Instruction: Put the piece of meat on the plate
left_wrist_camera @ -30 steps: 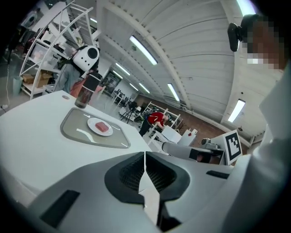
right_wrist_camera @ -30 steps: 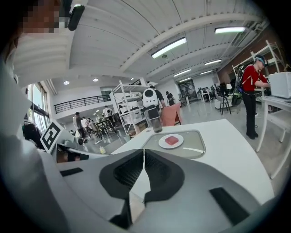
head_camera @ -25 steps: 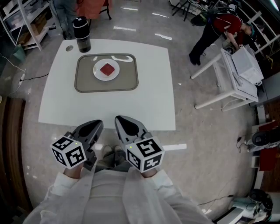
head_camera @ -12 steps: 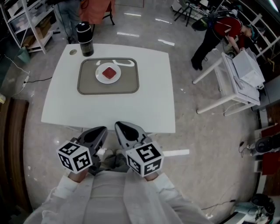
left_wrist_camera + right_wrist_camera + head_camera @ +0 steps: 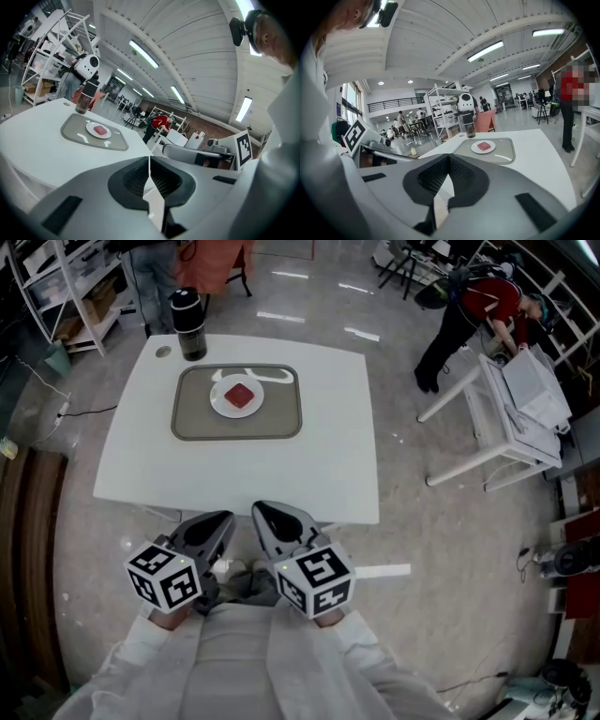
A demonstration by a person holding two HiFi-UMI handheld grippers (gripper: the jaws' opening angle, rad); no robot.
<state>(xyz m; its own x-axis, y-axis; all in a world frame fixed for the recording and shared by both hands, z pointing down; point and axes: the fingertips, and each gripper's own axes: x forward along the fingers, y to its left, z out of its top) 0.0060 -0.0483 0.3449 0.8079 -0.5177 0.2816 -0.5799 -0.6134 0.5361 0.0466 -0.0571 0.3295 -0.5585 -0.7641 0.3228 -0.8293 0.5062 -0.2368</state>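
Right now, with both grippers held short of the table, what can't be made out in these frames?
- Red piece of meat on the small white round plate: too small in every view to judge its surface.
- Small round thing beside the tall dark bottle: head view, too small to identify.
- White square table, near edge: left gripper view, covered by the left gripper and its shut jaws.
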